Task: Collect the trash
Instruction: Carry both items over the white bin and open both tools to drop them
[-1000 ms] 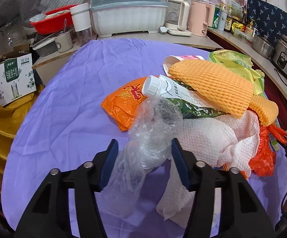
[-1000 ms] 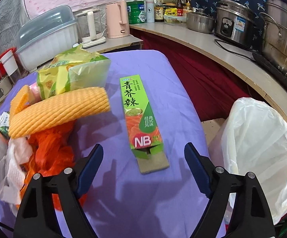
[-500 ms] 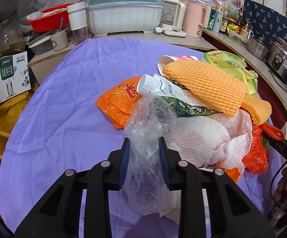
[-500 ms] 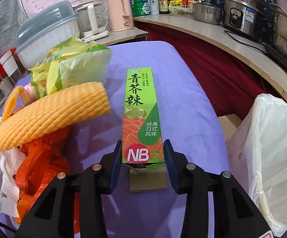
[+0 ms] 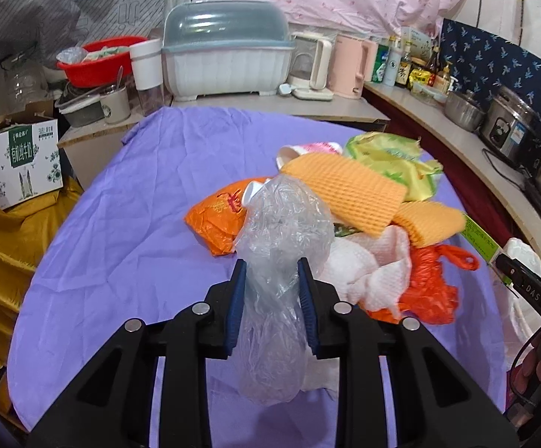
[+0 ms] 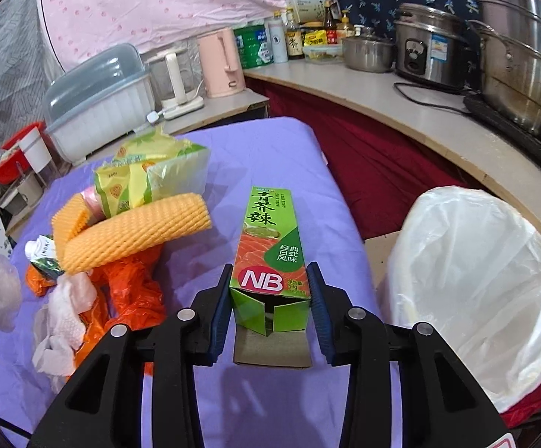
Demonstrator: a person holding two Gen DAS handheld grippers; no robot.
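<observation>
Both grippers grip trash, the left gripper (image 5: pixel 272 291) a clear plastic bag (image 5: pixel 283 231), the right gripper (image 6: pixel 270 298) a green carton (image 6: pixel 268 246); carry them over the white-lined bin (image 6: pixel 487 283) before releasing.

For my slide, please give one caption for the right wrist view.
Right claw shut on a green box, beside the lined bin.

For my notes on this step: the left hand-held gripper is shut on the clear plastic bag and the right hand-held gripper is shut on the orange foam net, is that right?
Not quite. In the right wrist view the right hand-held gripper is shut on the green wasabi box, not the orange foam net. The left hand-held gripper is indeed shut on the clear plastic bag.
</observation>
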